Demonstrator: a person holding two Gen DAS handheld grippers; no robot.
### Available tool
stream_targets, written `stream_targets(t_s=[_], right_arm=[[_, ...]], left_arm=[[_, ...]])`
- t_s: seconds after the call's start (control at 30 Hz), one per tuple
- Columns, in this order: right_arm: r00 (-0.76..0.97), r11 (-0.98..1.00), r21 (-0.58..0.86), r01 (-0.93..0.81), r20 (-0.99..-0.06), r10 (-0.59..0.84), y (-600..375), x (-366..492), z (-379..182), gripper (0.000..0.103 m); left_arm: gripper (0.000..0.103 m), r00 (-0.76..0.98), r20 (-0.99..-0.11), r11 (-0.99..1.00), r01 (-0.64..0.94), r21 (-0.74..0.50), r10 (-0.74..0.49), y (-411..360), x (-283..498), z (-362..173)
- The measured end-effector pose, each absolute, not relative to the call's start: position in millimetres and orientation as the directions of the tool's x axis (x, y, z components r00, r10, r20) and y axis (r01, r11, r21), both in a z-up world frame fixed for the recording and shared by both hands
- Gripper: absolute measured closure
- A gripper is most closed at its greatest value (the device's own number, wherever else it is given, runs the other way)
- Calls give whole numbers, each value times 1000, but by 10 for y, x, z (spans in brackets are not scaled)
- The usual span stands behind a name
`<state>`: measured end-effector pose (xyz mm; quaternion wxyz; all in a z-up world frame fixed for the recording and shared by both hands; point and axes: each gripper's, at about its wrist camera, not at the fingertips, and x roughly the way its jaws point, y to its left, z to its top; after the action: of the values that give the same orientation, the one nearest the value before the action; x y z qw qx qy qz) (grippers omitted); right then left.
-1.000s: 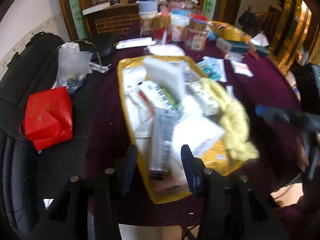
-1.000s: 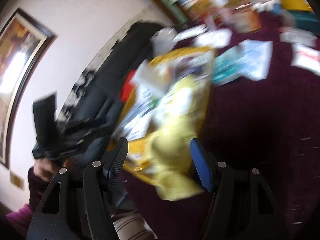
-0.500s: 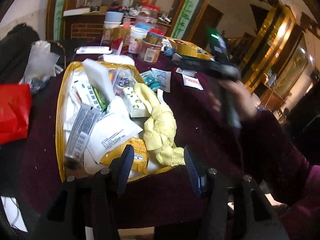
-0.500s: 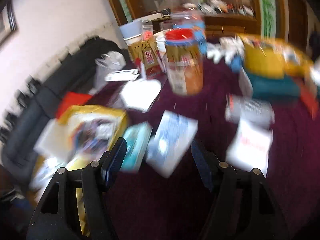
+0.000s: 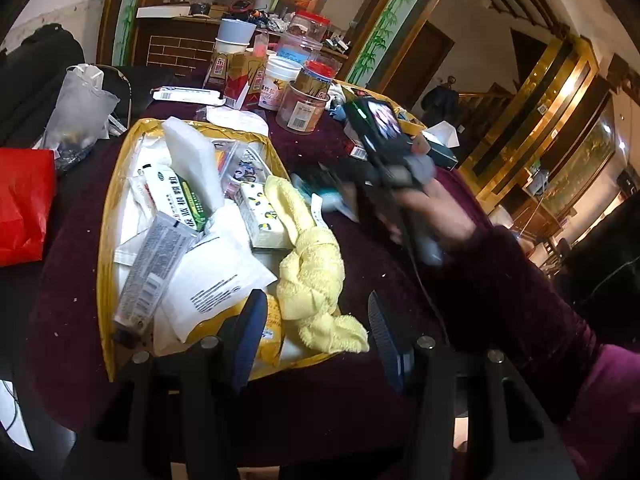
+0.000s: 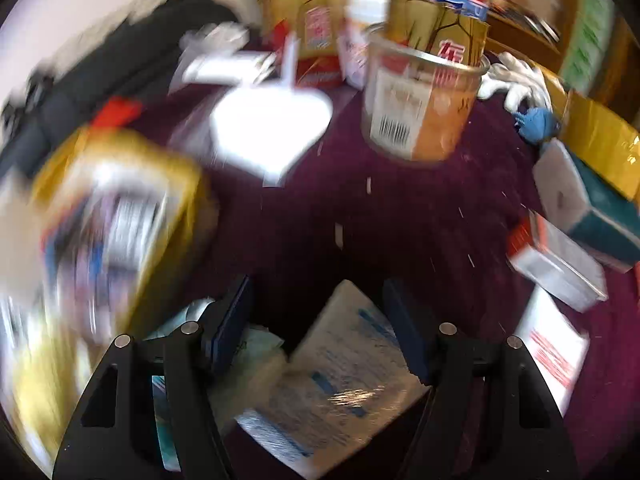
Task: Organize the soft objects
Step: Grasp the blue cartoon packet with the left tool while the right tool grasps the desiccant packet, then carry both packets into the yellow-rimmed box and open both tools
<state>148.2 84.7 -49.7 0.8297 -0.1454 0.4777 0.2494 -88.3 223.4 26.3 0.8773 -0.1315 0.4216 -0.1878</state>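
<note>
- maroon-covered table [image 5: 352, 392] beneath the fingers;
- black sofa [image 5: 24, 80] far left;
- bamboo-painted pillar [image 5: 384, 28] ahead;
- gold-framed glass panels [image 5: 560, 120] right, brightly lit

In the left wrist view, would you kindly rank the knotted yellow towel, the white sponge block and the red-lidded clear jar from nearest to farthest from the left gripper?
1. Knotted yellow towel: just ahead of the left gripper, at the yellow tray's right edge.
2. White sponge block: mid-tray, toward the left.
3. Red-lidded clear jar: beyond the tray, among the containers.
</note>
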Motion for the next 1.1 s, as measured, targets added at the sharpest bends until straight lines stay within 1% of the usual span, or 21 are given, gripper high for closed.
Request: stream_targets(t_s=[0.13,0.17,0.2,0.23,0.27,0.33,0.43,0.5,0.53,0.57,0.63,0.7,0.77,0.8,0.83,0.9,0.97,1.03,1.1], right_arm=[[349,794,21,-608,-891,290,438,963,-450,35],[340,780,15,-625,-895,290,320,815,-458,35],[380,756,-22,-654,-874,303,211,621,-419,35],[368,752,-37,-658,-887,278,120,507,-445,35],[346,757,-11,-653,-893,287,-16,408,-472,35],[341,774,80,-629,-866,367,-315,302,-428,34],[421,822,131,-554,-808,412,-708,264,-330,35],[420,815,200,-544,-776,471,-801,321,-272,34],[416,809,208,-551,-772,481,-773,350,-259,34],[409,801,200,-564,-776,481,-719,386,-243,34],[389,779,140,-612,-804,450,-481,402,-280,34],[384,747,28,-664,-844,373,-179,419,-385,35],[401,719,-50,-693,-856,326,2,459,-458,35],[397,710,-63,-701,-861,316,39,484,-498,35],[400,706,-54,-706,-853,335,34,511,-509,34],[385,711,-9,-703,-845,371,-17,593,-525,34],[407,723,13,-690,-820,403,-76,634,-542,34],[424,732,16,-681,-806,413,-94,641,-541,39],[440,744,27,-668,-791,424,-102,672,-546,50]], left_arm=[[48,547,-692,878,218,-426,-472,2106,-808,236],[48,539,-692,874,230,-428,-480,2035,-798,234],[48,530,-700,876,241,-417,-479,1939,-787,234],[48,523,-707,879,251,-406,-476,1865,-775,235],[48,508,-713,875,283,-393,-484,1698,-765,235],[48,486,-719,867,321,-381,-497,1467,-748,232],[48,461,-746,868,368,-333,-481,1069,-704,194],[48,476,-761,887,365,-284,-440,851,-686,134],[48,474,-770,892,364,-269,-426,774,-681,86],[48,473,-777,896,363,-257,-415,705,-681,42],[48,475,-790,908,345,-237,-387,641,-686,-25],[48,454,-807,911,340,-234,-377,585,-700,-120],[48,445,-820,917,330,-225,-361,562,-693,-166],[48,442,-822,917,333,-221,-359,556,-680,-180],[48,445,-822,917,335,-215,-355,545,-661,-185],[48,462,-822,924,333,-188,-334,533,-614,-185],[48,475,-822,928,336,-161,-314,516,-564,-206],[48,471,-829,933,327,-152,-300,513,-531,-231],[48,472,-830,933,330,-146,-297,504,-504,-256]])
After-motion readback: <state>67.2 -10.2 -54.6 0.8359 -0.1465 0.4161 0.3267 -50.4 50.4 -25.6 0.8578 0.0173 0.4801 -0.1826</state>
